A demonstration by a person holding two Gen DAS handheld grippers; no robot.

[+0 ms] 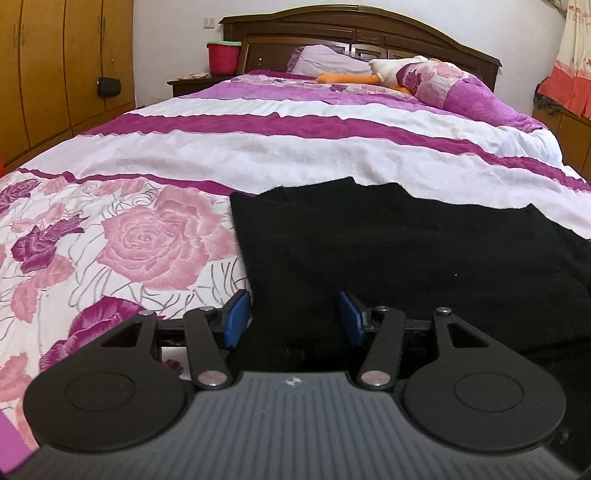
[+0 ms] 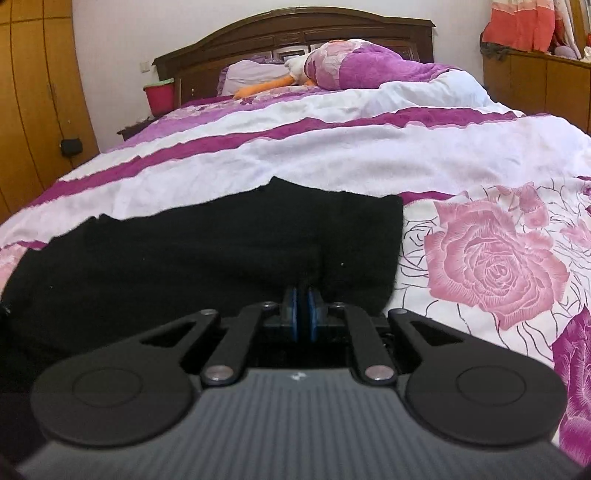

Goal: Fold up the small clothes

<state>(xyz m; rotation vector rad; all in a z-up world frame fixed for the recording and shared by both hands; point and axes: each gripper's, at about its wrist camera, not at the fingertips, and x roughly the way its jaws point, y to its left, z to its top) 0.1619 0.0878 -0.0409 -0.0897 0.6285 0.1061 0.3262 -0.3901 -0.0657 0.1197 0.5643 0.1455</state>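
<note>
A black garment (image 1: 406, 251) lies flat on the bed's flowered cover, its near edge at both grippers. My left gripper (image 1: 293, 317) is open, its blue pads (image 1: 236, 317) standing apart over the garment's left near edge, nothing between them. In the right wrist view the same black garment (image 2: 221, 243) fills the middle. My right gripper (image 2: 303, 314) is shut, its blue pads pressed together on a pinch of the garment's near edge close to its right side; a crease runs up from the pinch.
The bed cover (image 1: 147, 236) has pink roses and purple and white bands. Pillows and a white-and-orange soft toy (image 1: 391, 70) lie by the wooden headboard (image 1: 369, 33). A red bucket (image 1: 223, 55) stands on the nightstand. Wooden wardrobes (image 1: 55, 74) stand at left.
</note>
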